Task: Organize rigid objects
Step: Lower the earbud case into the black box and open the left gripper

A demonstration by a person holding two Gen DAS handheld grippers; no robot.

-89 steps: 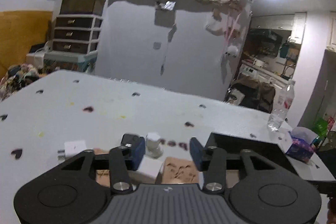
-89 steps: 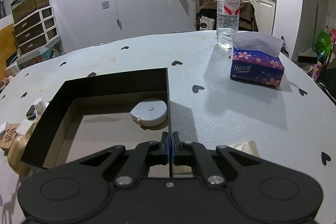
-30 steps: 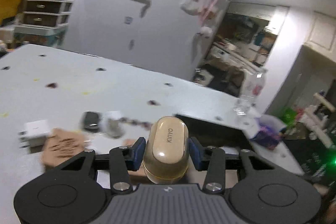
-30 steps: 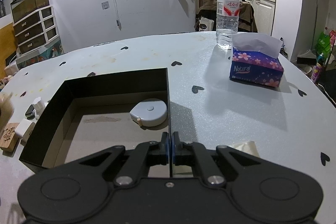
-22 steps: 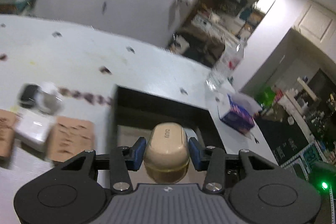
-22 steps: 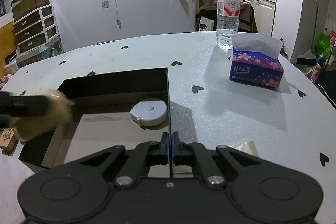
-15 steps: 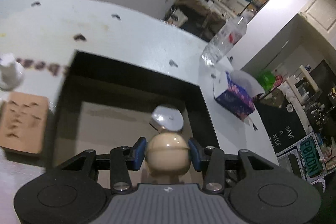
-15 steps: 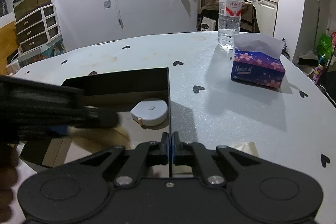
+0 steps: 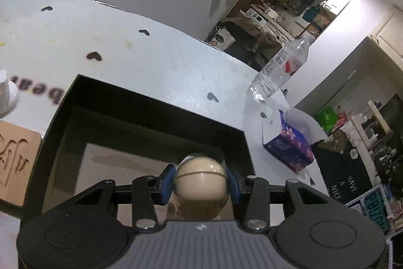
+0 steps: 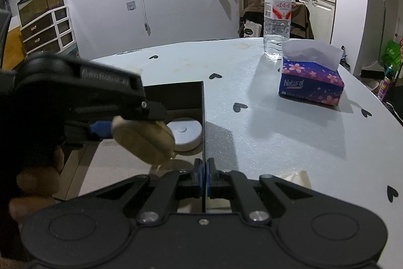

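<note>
The left gripper (image 9: pixel 200 185) hangs over the open black box (image 9: pixel 60 107) with a beige case (image 9: pixel 200 183) pinched between its blue pads (image 9: pixel 168 180) — a narrow grip, closed just to the width of the case, pads touching its two sides. In the right wrist view the case (image 10: pixel 143 140) sits tilted, its lower end pointing down at the box floor but not on it; a gap shows beneath it. It is held above the near right corner, probably so it can go down beside the white disc (image 10: pixel 185 134) that already lies inside against the right wall.

The right gripper (image 10: pixel 204 180) does a different job. Its jaws are shut on the thin right wall (image 10: pixel 203 117) of the box, one pad each side of the edge, near the front corner. That looks like a steadying hold: a light cardboard box would slide on the table (image 10: pixel 277 138) if something were dropped or pressed into it.

More pieces wait outside the box to the left — a wooden tile (image 9: pixel 15 163) just beside the wall and a small white object (image 9: pixel 6 97) further back. A bottle (image 10: pixel 277 17) and a tissue pack (image 10: pixel 311 80) stand well apart on the right, out of the way.

The case needs lowering a little more before release, clear of the disc.
</note>
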